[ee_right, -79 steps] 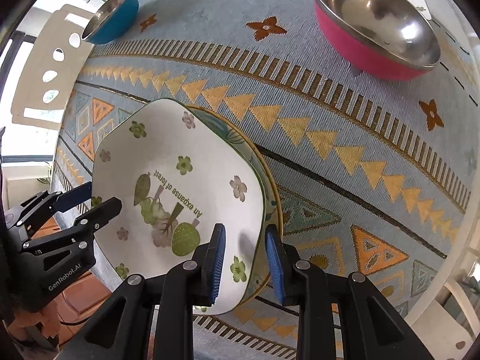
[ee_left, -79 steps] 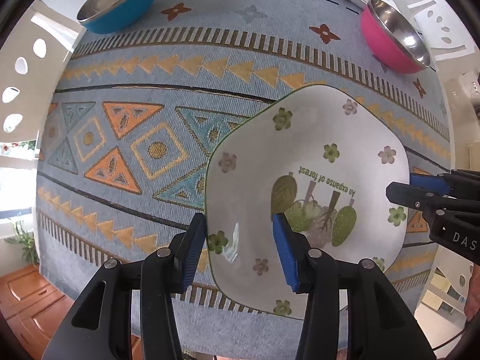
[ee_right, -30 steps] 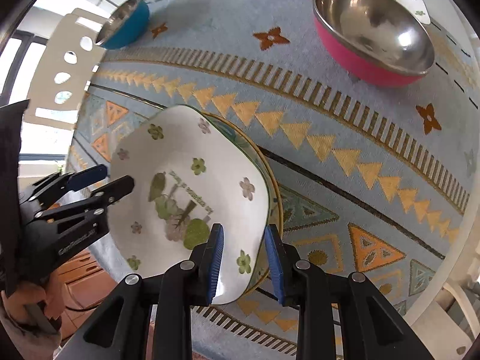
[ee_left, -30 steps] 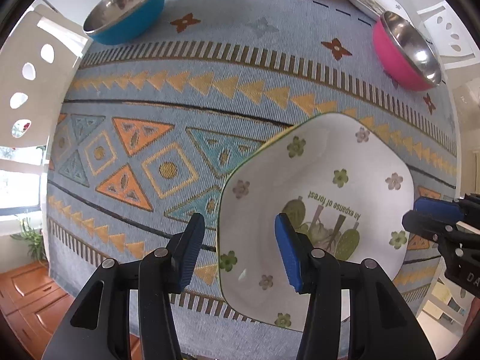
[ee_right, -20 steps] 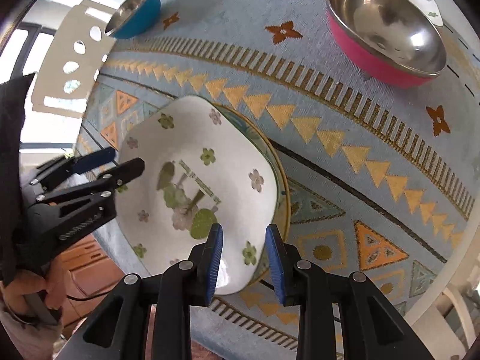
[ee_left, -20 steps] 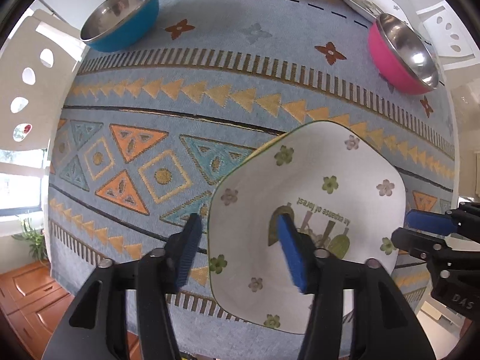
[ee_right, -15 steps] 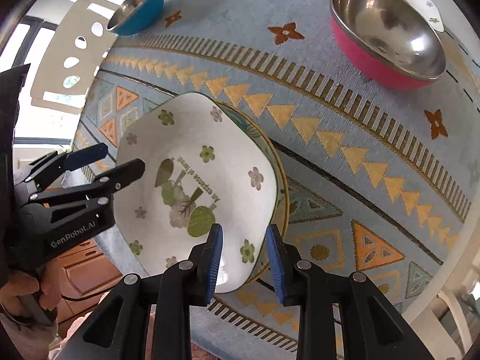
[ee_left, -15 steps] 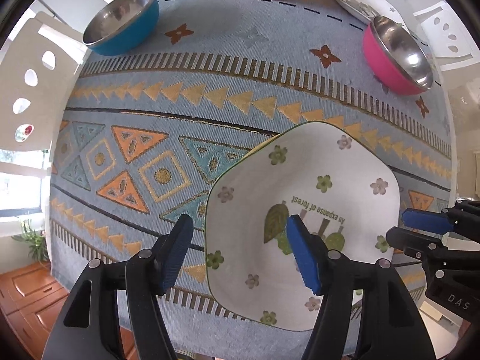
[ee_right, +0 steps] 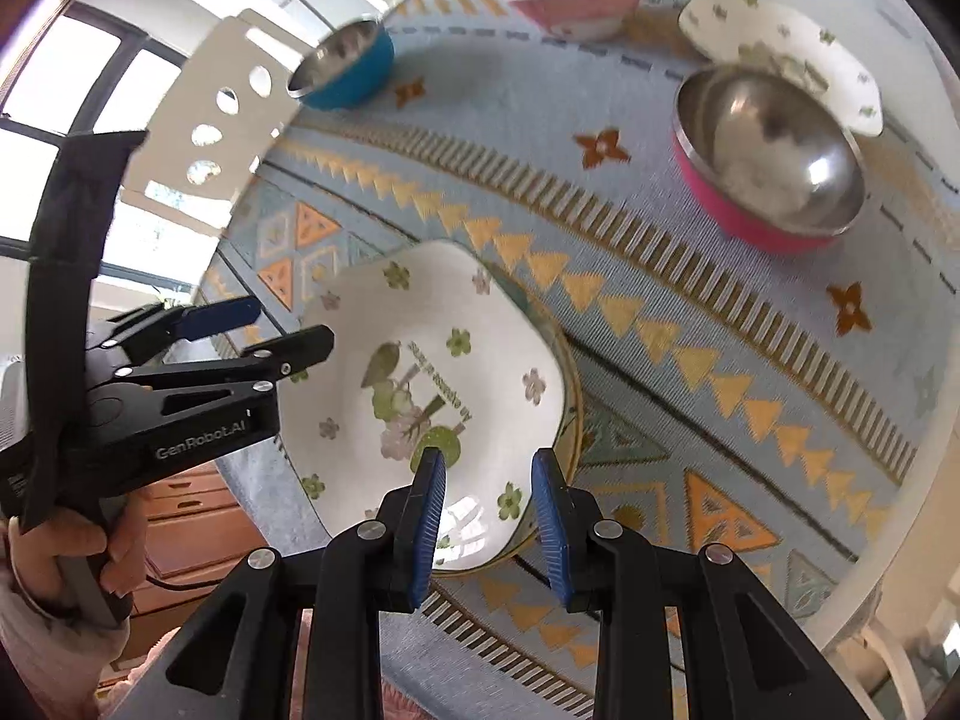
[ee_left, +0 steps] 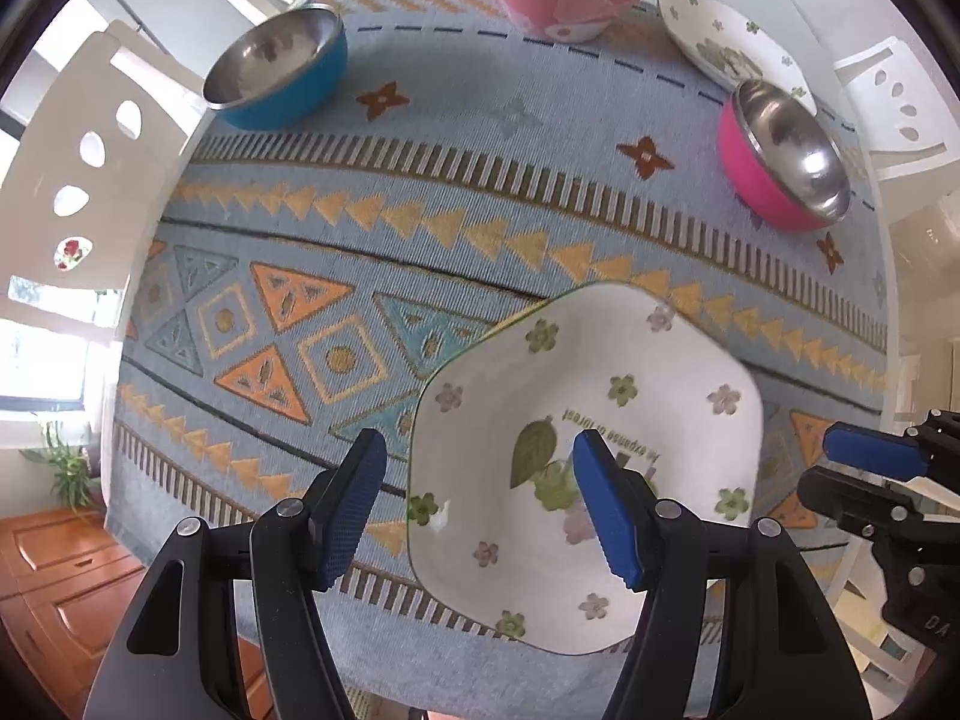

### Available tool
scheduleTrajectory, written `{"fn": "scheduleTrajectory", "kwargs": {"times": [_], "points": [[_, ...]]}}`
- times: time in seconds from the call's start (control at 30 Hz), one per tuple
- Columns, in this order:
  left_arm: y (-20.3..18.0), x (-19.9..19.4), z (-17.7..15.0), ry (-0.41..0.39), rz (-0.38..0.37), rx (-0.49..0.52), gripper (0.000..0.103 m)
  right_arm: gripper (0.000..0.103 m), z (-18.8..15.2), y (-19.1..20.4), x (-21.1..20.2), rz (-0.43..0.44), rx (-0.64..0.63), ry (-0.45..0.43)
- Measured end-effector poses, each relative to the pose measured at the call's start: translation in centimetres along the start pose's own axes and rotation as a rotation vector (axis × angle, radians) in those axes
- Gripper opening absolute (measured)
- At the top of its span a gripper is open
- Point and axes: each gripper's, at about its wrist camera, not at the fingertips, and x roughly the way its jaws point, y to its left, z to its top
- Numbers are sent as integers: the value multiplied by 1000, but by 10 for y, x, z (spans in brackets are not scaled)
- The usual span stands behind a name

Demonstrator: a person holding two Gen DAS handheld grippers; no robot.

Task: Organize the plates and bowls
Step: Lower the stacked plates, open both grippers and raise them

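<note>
I see white chairs [ee_left: 90, 150] with oval cutouts ringing the table's [ee_left: 888, 276] far and left edges. Daylight pours through dark-framed windows [ee_right: 90, 78]; an orange wooden cabinet [ee_left: 42, 570] stands below, beside a green houseplant [ee_left: 66, 468].

- Under my flowered plate [ee_right: 420, 372] lies a second dish; I see only its yellow-green rim [ee_right: 573, 414], the rest is covered.
- The pink steel bowl [ee_right: 768, 174] hides part of the far flowered plate [ee_right: 780, 42], and both look motion-blurred.
- My right tongs [ee_left: 834, 474] are cut off by the picture's edge.
</note>
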Motion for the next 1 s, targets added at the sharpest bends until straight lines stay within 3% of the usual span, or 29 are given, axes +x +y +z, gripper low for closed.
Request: {"fn": "scheduleTrajectory", "kwargs": {"times": [0.23, 0.5, 0.7, 0.83, 1.0], "points": [[-14, -15, 35, -47, -16, 29, 63, 29, 21, -17, -34, -14, -1, -99], [-43, -38, 100, -130, -51, 79, 63, 30, 55, -43, -73, -53, 25, -192], [-67, -32, 145, -153, -84, 108, 63, 33, 85, -75, -92, -37, 94, -260], [-80, -22, 171, -147, -111, 112, 63, 46, 107, -105, -102, -8, 164, -311], [-95, -18, 206, -154, -150, 95, 63, 49, 134, -146, -110, 7, 280, -357]]}}
